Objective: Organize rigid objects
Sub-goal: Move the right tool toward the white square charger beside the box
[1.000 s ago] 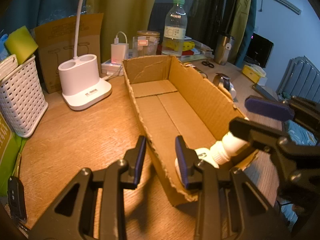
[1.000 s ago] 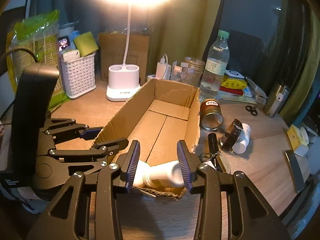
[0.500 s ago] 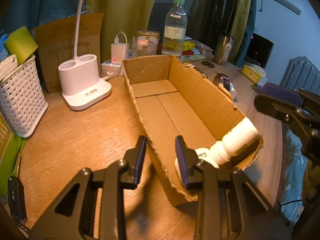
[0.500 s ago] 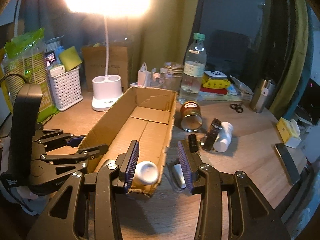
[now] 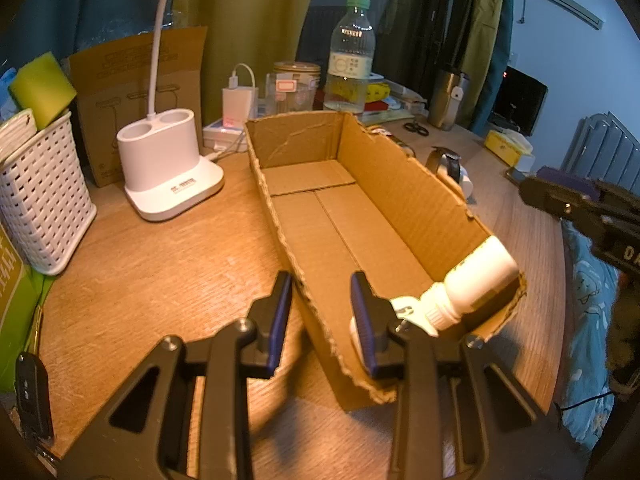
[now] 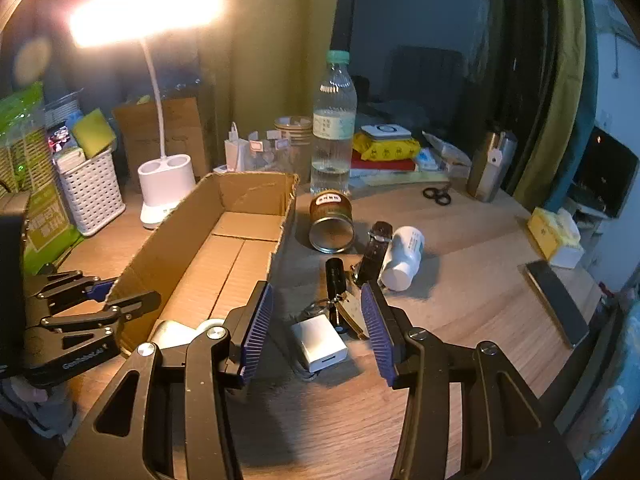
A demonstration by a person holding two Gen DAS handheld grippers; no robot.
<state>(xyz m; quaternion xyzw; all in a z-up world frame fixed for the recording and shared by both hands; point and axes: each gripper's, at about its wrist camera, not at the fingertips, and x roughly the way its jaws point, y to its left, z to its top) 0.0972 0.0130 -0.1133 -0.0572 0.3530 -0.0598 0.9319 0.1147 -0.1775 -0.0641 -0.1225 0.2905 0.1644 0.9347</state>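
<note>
Right gripper (image 6: 316, 326) has swung away from the box (image 5: 400, 208), leaving the white bottle (image 5: 472, 280) lying in its near end; jaws opening, empty, over the white adapter (image 6: 322, 344). Left gripper (image 5: 322, 316) clamps the box wall. Next: close on adapter; can (image 6: 332, 220) beyond.

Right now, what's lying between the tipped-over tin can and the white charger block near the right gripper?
In the right wrist view, a small black flashlight and a bunch of keys lie between the tin can and the white charger block.
</note>
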